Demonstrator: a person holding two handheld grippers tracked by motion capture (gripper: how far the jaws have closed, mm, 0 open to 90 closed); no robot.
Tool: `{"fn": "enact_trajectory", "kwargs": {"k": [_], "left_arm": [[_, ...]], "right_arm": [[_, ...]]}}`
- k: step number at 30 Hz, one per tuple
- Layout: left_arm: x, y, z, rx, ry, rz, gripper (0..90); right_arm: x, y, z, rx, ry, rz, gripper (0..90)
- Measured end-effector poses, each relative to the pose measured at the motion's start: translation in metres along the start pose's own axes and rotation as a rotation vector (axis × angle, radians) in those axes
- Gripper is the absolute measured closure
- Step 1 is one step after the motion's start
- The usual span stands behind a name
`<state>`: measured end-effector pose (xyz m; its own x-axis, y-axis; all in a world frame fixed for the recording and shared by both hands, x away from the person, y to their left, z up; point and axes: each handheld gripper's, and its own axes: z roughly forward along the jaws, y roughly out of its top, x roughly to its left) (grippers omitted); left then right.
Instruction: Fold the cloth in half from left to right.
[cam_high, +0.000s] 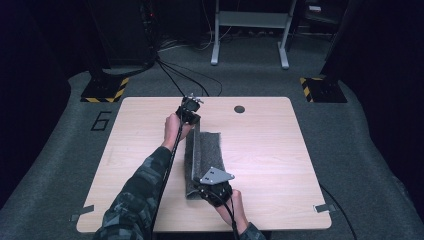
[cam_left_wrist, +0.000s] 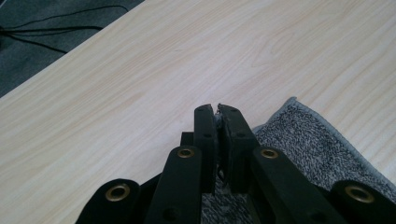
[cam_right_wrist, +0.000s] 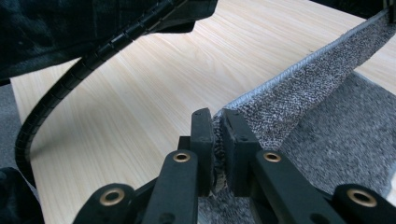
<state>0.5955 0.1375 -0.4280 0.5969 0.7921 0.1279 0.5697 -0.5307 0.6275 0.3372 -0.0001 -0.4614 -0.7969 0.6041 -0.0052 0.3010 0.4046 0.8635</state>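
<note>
The left gripper (cam_high: 190, 111) is held farther out than the right gripper (cam_high: 215, 187), at the end of an outstretched forearm in a camouflage sleeve (cam_high: 137, 192), jaws closed nearly together with a thin edge pinched between them. The right gripper sits close to the person, the hand (cam_high: 235, 207) behind it, jaws likewise clamped tight.
</note>
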Motion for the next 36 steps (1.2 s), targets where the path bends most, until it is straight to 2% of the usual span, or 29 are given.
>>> {"fn": "enact_trajectory", "kwargs": {"k": [12,23,29,36], "left_arm": [[-0.009,0.001,0.018,0.027,-0.018,0.0,84.7],[-0.019,0.002,0.033,0.025,-0.03,-0.017,84.3],[-0.027,0.005,0.038,0.036,-0.032,0.009,83.8],[-0.037,0.008,0.043,0.038,-0.032,0.029,83.5]], "right_arm": [[-0.006,-0.017,-0.001,0.041,-0.012,0.027,83.5],[-0.018,-0.034,-0.008,0.073,-0.042,0.074,83.3],[-0.024,-0.046,-0.011,0.095,-0.057,0.104,83.0],[-0.029,-0.054,-0.013,0.108,-0.067,0.116,82.6]]}}
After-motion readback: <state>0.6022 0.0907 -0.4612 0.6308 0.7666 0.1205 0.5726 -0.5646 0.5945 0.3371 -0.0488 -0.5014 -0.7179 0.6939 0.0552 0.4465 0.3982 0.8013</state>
